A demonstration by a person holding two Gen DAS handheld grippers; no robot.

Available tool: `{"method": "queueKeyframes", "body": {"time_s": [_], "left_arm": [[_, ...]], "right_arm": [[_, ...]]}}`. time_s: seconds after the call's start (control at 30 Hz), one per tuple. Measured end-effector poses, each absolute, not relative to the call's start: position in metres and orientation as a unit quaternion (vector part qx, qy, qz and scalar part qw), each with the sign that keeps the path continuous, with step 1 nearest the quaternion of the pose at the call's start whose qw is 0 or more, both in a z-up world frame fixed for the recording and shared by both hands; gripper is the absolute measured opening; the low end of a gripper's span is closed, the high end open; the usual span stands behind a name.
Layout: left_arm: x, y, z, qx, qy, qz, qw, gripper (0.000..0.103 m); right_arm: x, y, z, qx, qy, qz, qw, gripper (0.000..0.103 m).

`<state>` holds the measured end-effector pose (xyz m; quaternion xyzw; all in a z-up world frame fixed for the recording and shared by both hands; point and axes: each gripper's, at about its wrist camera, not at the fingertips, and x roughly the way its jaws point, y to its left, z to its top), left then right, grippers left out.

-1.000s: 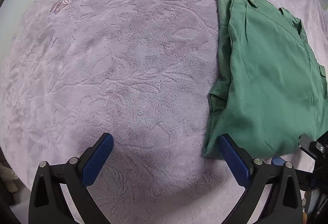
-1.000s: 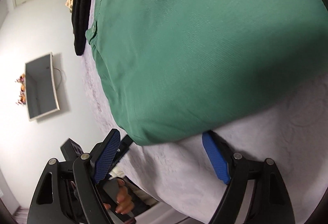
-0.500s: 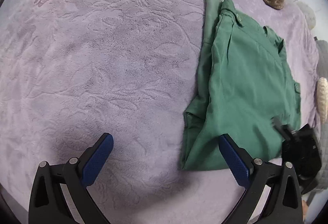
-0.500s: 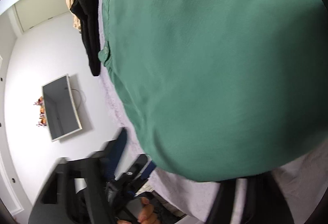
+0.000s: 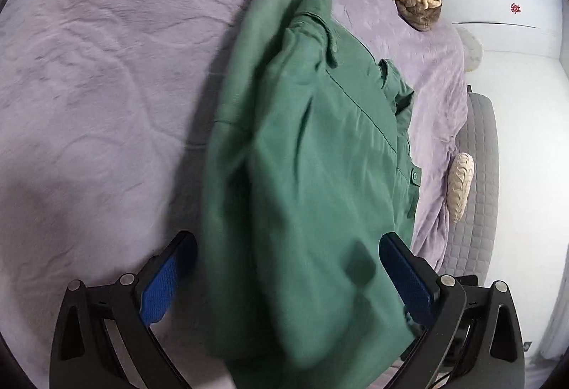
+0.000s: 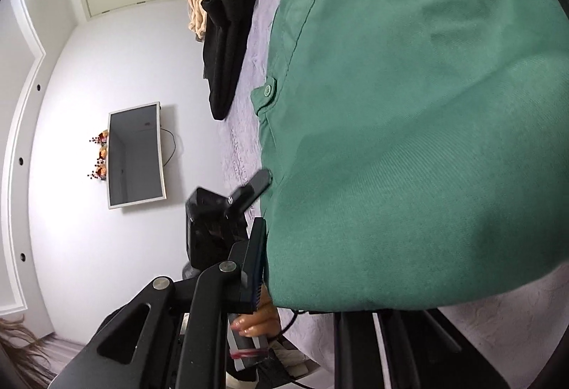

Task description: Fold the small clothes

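The left gripper point(image 5: 284, 286) reaches forward with its blue pads spread wide to either side of the near hem of the green garment point(image 5: 313, 175), which lies folded and wrinkled on the lavender blanket point(image 5: 99, 76), while the right gripper's point(image 6: 302, 286) closure cannot be told, the cloth hiding one finger.

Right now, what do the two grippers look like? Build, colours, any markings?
Left gripper: matte black frame with triangular cutouts, silver pivot bolts, two fingers faced with blue textured pads. Right gripper: same black frame, silver bolts and a dark ribbed pad; its other finger is hidden behind green cloth. No markings visible.
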<state>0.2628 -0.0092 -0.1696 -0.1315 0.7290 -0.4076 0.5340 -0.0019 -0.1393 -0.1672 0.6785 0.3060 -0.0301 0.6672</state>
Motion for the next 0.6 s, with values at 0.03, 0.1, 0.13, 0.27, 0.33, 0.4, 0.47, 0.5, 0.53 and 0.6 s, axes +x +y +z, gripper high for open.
{"method": "queueKeyframes", "body": {"time_s": [0.03,0.1,0.13,0.27,0.33,0.4,0.47,0.5,0.53,0.6], "left_arm": [[0.261,-0.022,-0.169,-0.127,0.729,-0.413,0.532,0.103],[0.254,-0.041,-0.166,-0.097,0.725,-0.416,0.540,0.103],[0.251,-0.048,-0.167,-0.078,0.725,-0.414,0.545,0.103],[0.240,-0.052,-0.171,-0.028,0.724,-0.407,0.556,0.103],[0.238,-0.053,-0.170,-0.016,0.722,-0.406,0.560,0.100],[0.235,-0.058,-0.170,0.032,0.718,-0.385,0.578,0.066],[0.235,-0.054,-0.169,0.058,0.715,-0.377,0.586,0.047],[0.236,-0.053,-0.167,0.049,0.716,-0.376,0.586,0.032],[0.238,-0.050,-0.165,0.035,0.718,-0.377,0.584,0.025],[0.239,-0.048,-0.157,0.016,0.716,-0.377,0.588,0.017]], "right_arm": [[-0.001,-0.137,-0.171,0.677,0.315,-0.030,0.664,0.018],[-0.004,-0.131,-0.180,0.675,0.337,-0.033,0.656,0.018],[-0.008,-0.129,-0.184,0.673,0.350,-0.034,0.651,0.018],[-0.020,-0.123,-0.190,0.659,0.412,-0.038,0.629,0.044],[-0.031,-0.126,-0.179,0.627,0.443,-0.049,0.639,0.075],[-0.045,-0.135,-0.160,0.589,0.453,-0.061,0.666,0.076],[-0.062,-0.152,-0.141,0.550,0.456,-0.098,0.692,0.074],[-0.071,-0.160,-0.134,0.535,0.456,-0.119,0.702,0.062],[-0.078,-0.171,-0.129,0.521,0.452,-0.139,0.710,0.047],[-0.086,-0.191,-0.126,0.492,0.457,-0.182,0.718,0.007]]}}
